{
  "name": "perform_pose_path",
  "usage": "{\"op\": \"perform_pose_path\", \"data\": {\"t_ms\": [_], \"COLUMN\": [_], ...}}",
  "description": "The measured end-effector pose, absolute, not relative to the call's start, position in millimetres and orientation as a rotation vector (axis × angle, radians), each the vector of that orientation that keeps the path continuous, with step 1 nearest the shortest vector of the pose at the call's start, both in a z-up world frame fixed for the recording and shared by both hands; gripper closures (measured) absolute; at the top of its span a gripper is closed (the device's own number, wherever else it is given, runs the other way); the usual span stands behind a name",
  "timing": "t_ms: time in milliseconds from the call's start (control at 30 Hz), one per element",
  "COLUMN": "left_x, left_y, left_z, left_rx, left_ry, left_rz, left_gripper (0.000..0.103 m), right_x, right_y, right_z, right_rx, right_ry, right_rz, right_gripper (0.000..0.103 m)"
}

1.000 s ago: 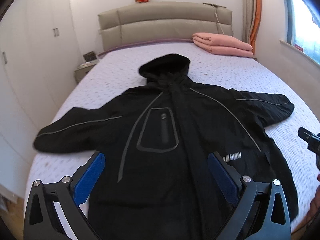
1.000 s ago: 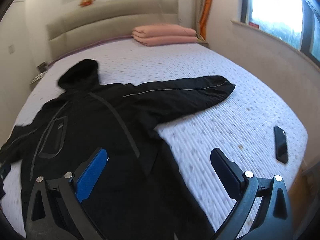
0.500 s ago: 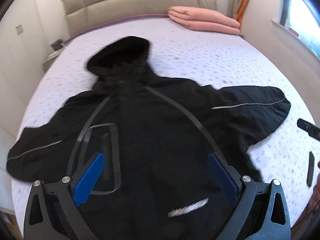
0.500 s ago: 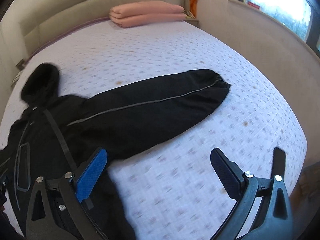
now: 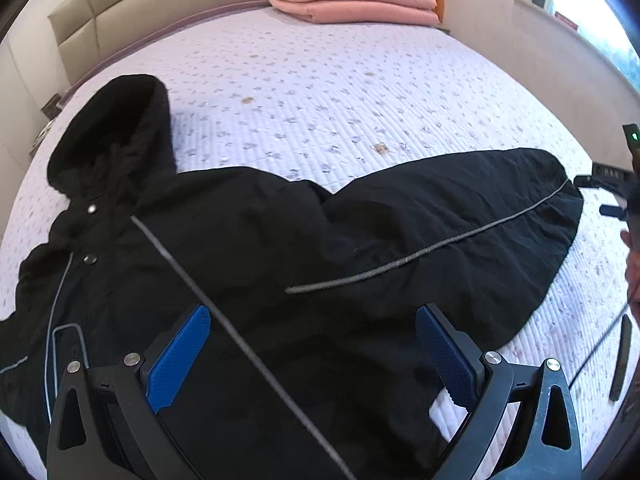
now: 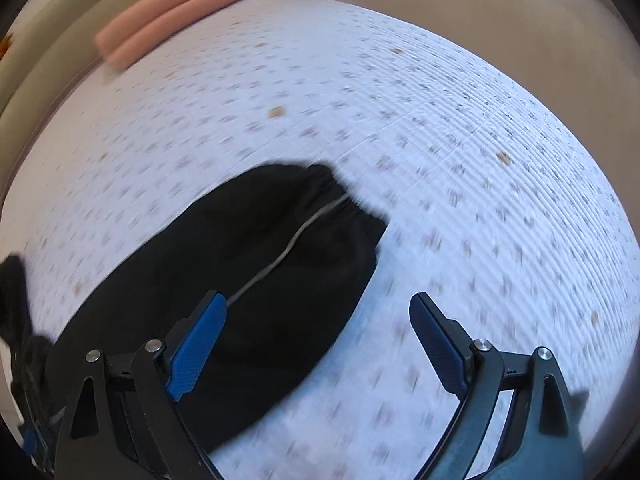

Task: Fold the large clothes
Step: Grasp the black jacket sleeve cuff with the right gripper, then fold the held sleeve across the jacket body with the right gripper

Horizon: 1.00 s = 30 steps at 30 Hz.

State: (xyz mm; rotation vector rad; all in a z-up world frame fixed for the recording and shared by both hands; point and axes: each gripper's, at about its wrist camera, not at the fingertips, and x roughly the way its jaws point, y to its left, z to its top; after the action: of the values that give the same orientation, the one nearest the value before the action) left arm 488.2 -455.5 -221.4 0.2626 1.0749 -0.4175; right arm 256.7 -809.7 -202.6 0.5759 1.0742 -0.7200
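A black hooded jacket [image 5: 256,248] with grey piping lies flat on the bed, hood [image 5: 116,128] up-left, its right-hand sleeve [image 5: 460,216] stretched toward the right. My left gripper [image 5: 312,344] hovers open over the shoulder and upper sleeve, nothing between its blue pads. In the right wrist view the sleeve's elastic cuff [image 6: 344,208] lies just ahead and left of my right gripper [image 6: 316,336]. Its jaws stand wide and are closing slightly, with the sleeve's edge under the left pad [image 6: 196,348] and bare bedspread under the right one. The right gripper's body shows at the left wrist view's right edge [image 5: 616,188].
The quilted lilac bedspread [image 5: 340,92] covers the bed. A folded pink blanket [image 5: 352,0] lies by the beige headboard [image 5: 160,8]. A dark phone [image 5: 620,356] rests near the bed's right edge. A window wall [image 5: 560,48] runs along the right.
Both grippers have swept right and lower across the jacket. The left went from the chest to the shoulder; the right went from the hem area to the sleeve cuff. Its view is blurred.
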Motion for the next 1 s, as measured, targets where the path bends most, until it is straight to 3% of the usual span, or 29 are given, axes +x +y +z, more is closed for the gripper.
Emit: {"op": "perform_pose_path", "data": {"t_ms": [100,233,367,433,600,700,867,1000], "left_x": [495.0,499.9,499.9,498.5,499.9,506.5,505.9,503.4], "left_y": [-464.6,-479.9,-495.4,-502.8,-518.9,-528.1,-532.0,-514.9], "left_z": [-230.0,-235.7,-239.0,-240.0,-253.8,-280.9,-291.7,-274.8], "left_rx": [0.246,0.239,0.266,0.277,0.297,0.289,0.322,0.255], "left_ry": [1.098,1.096,1.085,1.085,1.111,1.201,1.189,1.187], "left_rz": [-0.429,-0.445,-0.441,-0.445,-0.480,-0.507,-0.503,-0.530], "left_gripper": [0.001,0.003,0.010,0.021,0.037,0.044,0.043,0.042], "right_x": [262.0,271.3,280.0,274.1,224.7,210.1,218.4,225.6], "right_y": [-845.8,-864.5,-847.4,-834.0,-809.8,-818.7,-826.4,-818.9], "right_z": [-222.7,-253.5,-237.7,-214.2,-151.0,-181.5,-247.4,-238.6], "right_rx": [0.634,0.765,0.633,0.584,0.448,0.491,0.537,0.514], "right_ry": [1.076,1.089,1.072,1.032,0.926,1.006,1.126,1.133], "right_rz": [-0.723,-0.603,-0.577,-0.560,-0.626,-0.636,-0.665,-0.692], "right_gripper": [0.014,0.031,0.065,0.072,0.073,0.073,0.071,0.072]}}
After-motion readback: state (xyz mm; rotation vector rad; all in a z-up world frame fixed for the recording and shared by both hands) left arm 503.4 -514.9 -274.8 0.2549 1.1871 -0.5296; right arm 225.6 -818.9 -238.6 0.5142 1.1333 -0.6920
